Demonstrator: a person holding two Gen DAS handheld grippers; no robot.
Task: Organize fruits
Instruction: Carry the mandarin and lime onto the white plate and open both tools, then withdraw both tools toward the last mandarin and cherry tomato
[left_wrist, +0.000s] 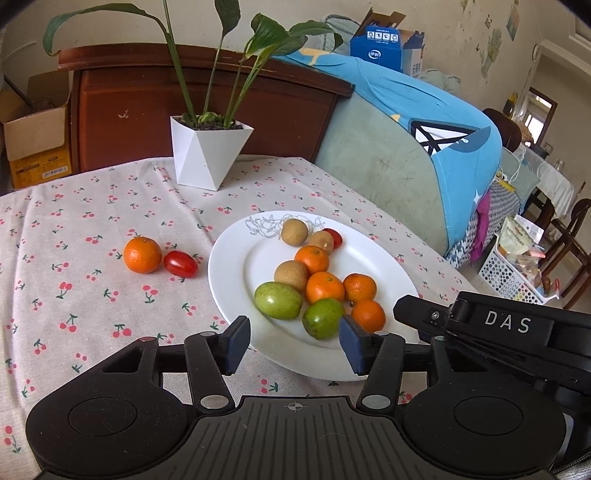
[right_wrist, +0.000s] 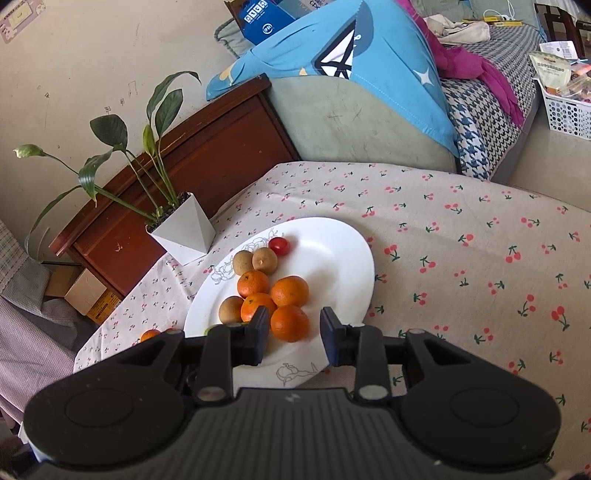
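Both the left gripper (left_wrist: 294, 341) and right gripper (right_wrist: 294, 336) are held spread over the round white ceramic plate (left_wrist: 229, 266) at frame centre, nothing pinched

We see a table under a cherry-print tablecloth (left_wrist: 92, 229), with a white faceted planter (left_wrist: 207, 151) holding a leafy green plant standing near its far edge. Behind it sits a dark reddish wooden cabinet (left_wrist: 155, 110) against a scuffed cream wall (right_wrist: 92, 55). A cardboard box (left_wrist: 35, 136) rests on the floor beside the cabinet. To the right, a grey-green sofa (left_wrist: 380, 166) is draped with a bright blue cloth (left_wrist: 424, 107), and a blue carton (left_wrist: 384, 46) sits above it. A white perforated basket (left_wrist: 506, 273) stands on the pale floor. Daylight comes through a far window (left_wrist: 535, 110).
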